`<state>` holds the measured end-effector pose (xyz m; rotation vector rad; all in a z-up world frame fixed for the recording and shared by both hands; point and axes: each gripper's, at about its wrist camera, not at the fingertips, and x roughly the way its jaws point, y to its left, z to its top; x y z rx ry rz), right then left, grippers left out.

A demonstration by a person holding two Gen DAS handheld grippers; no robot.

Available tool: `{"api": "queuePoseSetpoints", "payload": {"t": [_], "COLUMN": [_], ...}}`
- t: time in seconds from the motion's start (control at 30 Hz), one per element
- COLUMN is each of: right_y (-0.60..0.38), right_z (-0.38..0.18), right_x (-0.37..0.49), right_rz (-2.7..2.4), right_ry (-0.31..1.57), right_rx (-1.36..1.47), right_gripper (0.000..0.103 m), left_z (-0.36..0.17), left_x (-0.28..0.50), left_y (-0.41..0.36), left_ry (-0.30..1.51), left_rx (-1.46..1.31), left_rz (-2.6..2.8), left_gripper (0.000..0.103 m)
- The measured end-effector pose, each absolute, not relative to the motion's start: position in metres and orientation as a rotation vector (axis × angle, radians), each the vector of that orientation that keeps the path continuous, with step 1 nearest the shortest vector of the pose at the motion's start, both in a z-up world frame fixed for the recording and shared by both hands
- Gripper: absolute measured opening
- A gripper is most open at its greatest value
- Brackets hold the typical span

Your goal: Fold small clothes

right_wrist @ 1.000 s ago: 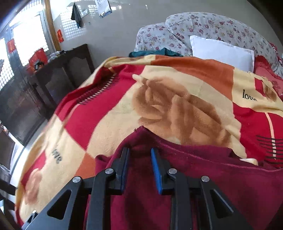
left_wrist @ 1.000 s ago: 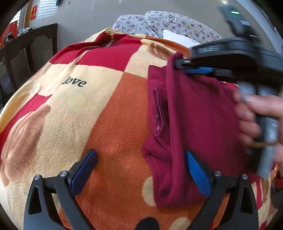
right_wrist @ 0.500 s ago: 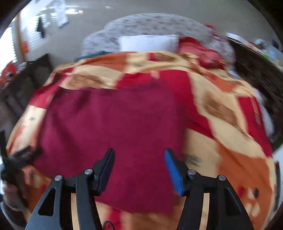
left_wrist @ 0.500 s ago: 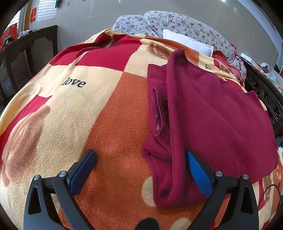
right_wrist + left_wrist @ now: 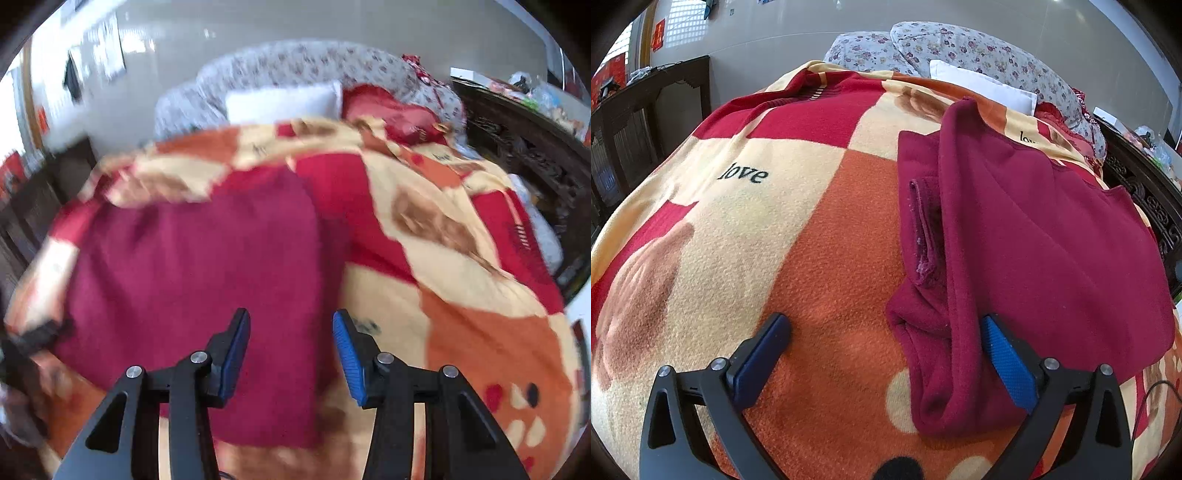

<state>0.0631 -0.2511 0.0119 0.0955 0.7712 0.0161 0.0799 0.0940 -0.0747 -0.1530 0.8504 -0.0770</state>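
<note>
the left hand-held gripper (image 5: 882,354) sits low over the bed, jaws wide apart, with the rolled left edge of the maroon garment (image 5: 1034,240) lying between its fingers but unpressed. the right hand-held gripper (image 5: 291,354) hovers above the garment's right edge (image 5: 207,280), jaws partly apart with nothing clamped; they have just been closing a little after opening. the garment lies on the patterned blanket (image 5: 738,221), one side already folded over, so the first lengthwise fold looks done. next seems to be gripping the right edge and carrying it across, which calls for pinching both layers cleanly. a second ago the right gripper was pinched on the far edge near the top; it has since let go and swung to the near right side.
</note>
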Motion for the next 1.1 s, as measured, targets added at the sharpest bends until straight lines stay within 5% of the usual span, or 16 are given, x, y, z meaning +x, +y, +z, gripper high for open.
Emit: {"api": "queuePoseSetpoints", "payload": {"t": [0.13,0.67,0.83,0.97,1.1], "right_y": [-0.227,-0.224,-0.199,-0.187,-0.135], "right_z": [0.004,-0.010,-0.040,-0.012,0.001], "right_x": [0.096,0.121,0.142,0.142,0.158], "right_rz": [0.047,0.106,0.080,0.158,0.367], "right_ry": [0.800,0.850,0.966,0.927,0.930], "right_rx": [0.034,0.186,0.096,0.260,0.356], "right_gripper": [0.037,0.036,0.043,0.047,0.076], "left_z": [-0.074,-0.070,-0.070,-0.070,-0.070], "left_x": [0.080,0.077,0.080,0.082,0.080], "left_y": [0.094,0.103,0.117,0.112,0.106], "left_ry": [0.851,0.818,0.814,0.817,0.826], "left_rx": [-0.154,-0.242,-0.365,-0.320,-0.279], "left_rz": [-0.077,-0.111,-0.148,-0.136,-0.138], "left_gripper": [0.103,0.103,0.103,0.103,0.103]}}
